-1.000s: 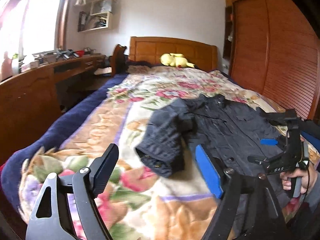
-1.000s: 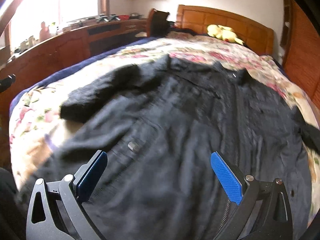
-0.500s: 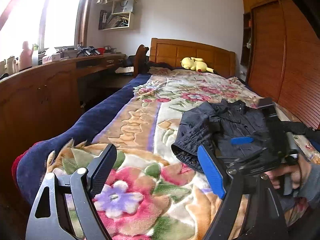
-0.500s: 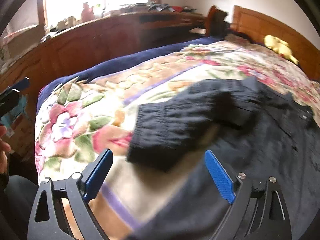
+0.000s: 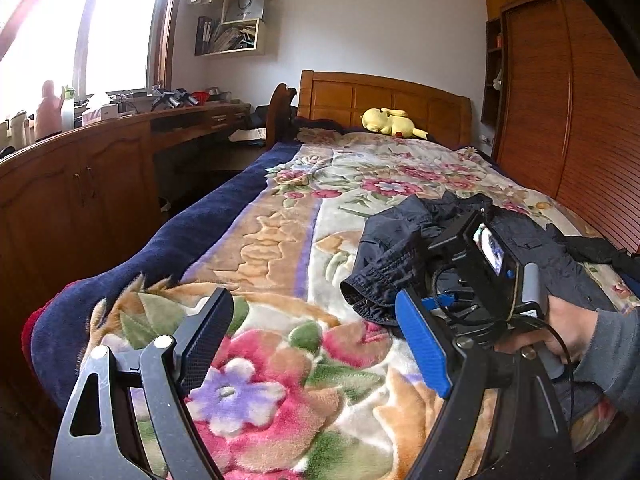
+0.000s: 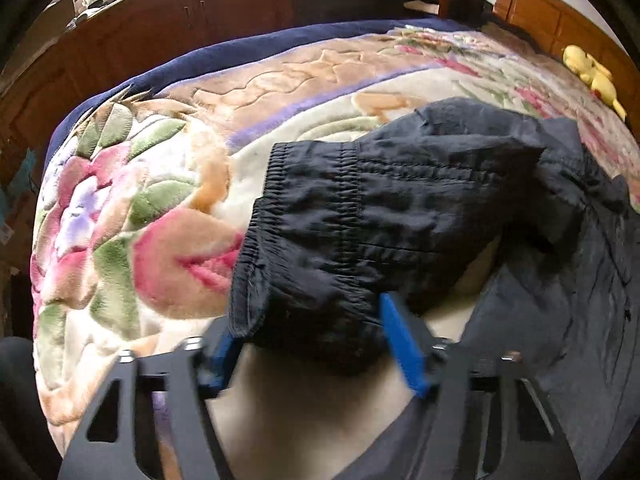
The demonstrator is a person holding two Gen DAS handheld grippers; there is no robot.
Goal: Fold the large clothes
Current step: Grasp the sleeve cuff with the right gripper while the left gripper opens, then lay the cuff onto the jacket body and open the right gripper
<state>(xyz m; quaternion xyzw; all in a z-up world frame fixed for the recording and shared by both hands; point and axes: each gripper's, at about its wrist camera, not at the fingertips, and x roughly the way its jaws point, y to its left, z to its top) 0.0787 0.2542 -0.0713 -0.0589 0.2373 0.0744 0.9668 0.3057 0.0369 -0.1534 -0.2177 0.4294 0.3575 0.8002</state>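
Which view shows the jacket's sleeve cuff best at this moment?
The right wrist view: the sleeve cuff fills the frame, its elastic gathering plain, between the right gripper's closing jaws. The left wrist view shows it smaller, partly hidden behind that gripper.

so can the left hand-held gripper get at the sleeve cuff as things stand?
Probably not cleanly. The left hand-held gripper is open over bare blanket, but the right hand-held gripper has just been closing around the cuff and blocks it.
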